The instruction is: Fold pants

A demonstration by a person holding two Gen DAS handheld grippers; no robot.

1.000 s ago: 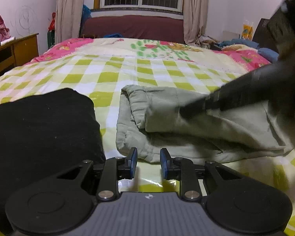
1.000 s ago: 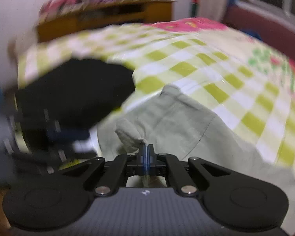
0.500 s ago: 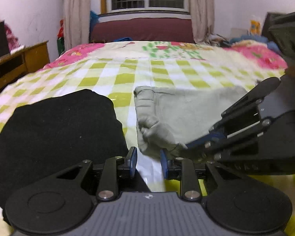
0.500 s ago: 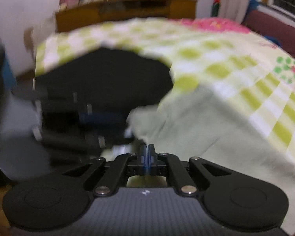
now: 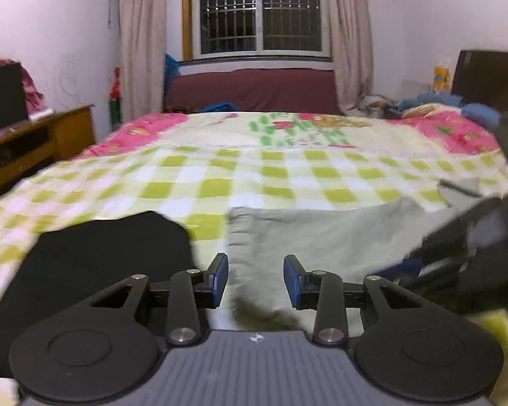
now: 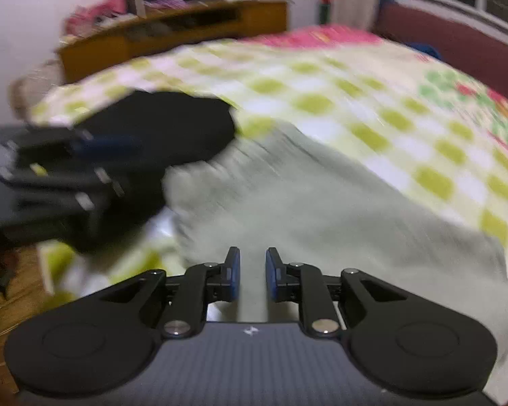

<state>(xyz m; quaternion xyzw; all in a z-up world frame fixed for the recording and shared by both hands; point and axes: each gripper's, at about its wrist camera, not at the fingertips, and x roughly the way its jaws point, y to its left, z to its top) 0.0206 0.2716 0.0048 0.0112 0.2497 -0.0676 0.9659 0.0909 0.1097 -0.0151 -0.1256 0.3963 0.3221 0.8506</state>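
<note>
Folded pale grey-green pants [image 5: 325, 237] lie flat on the checked bedspread [image 5: 254, 176]. My left gripper [image 5: 256, 280] hovers over their near left edge, jaws opening, and its pads press on nothing. In the right wrist view the same pants [image 6: 321, 203] spread ahead of my right gripper [image 6: 252, 274], whose jaws are also opening with only cloth seen below the gap. The right gripper shows as a dark blur [image 5: 464, 257] at the right of the left wrist view. The left gripper appears blurred [image 6: 67, 169] at the left of the right wrist view.
A folded black garment [image 5: 94, 257] lies left of the pants, also seen in the right wrist view [image 6: 166, 125]. A wooden cabinet [image 5: 34, 142] stands left of the bed. A maroon sofa [image 5: 254, 89] sits under the window. Clutter lies at the far right [image 5: 423, 106].
The right gripper let go of the pants' edge and its jaws parted. The left jaws widened. The lifted fold now lies flat, and both grippers have drawn back toward the near edge.
</note>
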